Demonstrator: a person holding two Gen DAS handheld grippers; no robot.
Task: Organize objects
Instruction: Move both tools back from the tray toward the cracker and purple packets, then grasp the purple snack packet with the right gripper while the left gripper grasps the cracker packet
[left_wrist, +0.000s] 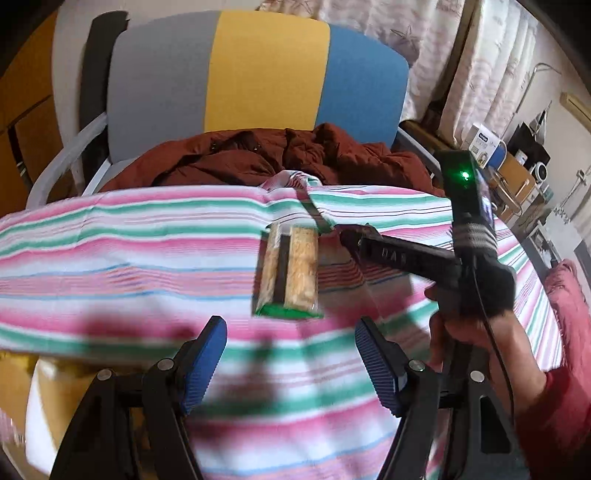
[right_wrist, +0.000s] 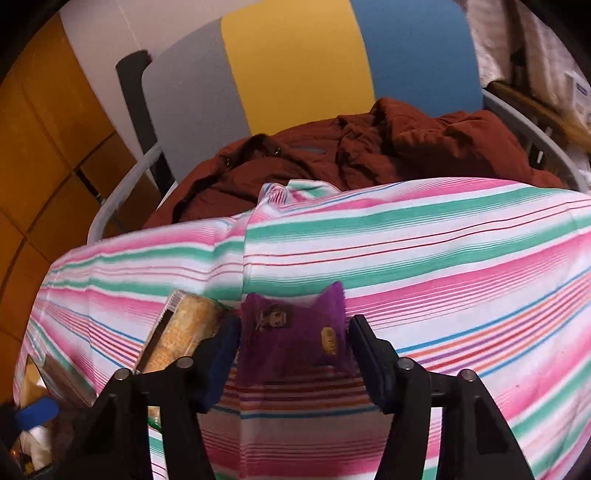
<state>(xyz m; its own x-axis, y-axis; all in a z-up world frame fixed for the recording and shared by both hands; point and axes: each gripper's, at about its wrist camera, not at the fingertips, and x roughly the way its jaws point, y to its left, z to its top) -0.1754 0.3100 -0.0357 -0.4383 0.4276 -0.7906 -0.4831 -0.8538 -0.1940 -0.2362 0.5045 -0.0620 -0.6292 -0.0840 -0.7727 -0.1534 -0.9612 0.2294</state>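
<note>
Striped cloth (left_wrist: 110, 236) in pink, green and white covers the tabletop, with a chair (left_wrist: 266, 70) and a rust jacket (left_wrist: 258, 155) behind. On the cloth lies a clear cracker pack (left_wrist: 290, 271) with a green end, long axis running away from the left gripper (left_wrist: 290, 354), whose jaws stand open and empty just short of it. The right gripper (right_wrist: 293, 350) has a purple packet (right_wrist: 295, 336) between its jaws, against the left pad; its printing is too blurred to read. Whether it is clamped I cannot tell.
</note>
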